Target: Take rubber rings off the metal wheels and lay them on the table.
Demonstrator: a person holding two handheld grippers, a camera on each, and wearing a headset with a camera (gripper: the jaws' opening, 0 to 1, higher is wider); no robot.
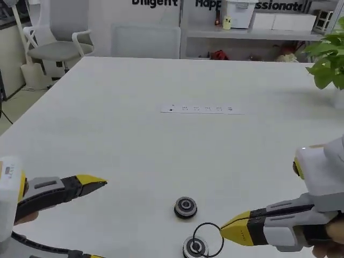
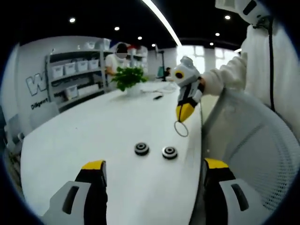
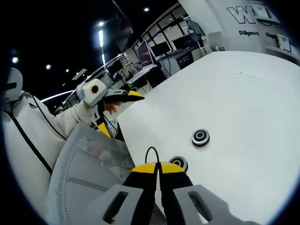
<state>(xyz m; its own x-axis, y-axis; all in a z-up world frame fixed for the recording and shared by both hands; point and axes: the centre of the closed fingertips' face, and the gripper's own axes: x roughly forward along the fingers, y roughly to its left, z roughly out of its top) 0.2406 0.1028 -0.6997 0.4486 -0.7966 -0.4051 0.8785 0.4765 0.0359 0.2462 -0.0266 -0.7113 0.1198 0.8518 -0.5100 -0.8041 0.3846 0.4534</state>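
Currently, your right tool (image 1: 222, 229) grips a rubber ring (image 1: 207, 223) near one metal wheel (image 1: 194, 246), while your left tool (image 2: 154, 164) stands open.

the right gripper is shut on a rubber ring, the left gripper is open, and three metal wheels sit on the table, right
Not quite: the head view shows two metal wheels on the table, not three, one beyond the other. The rest holds: the right gripper is shut on a rubber ring and the left gripper is open.
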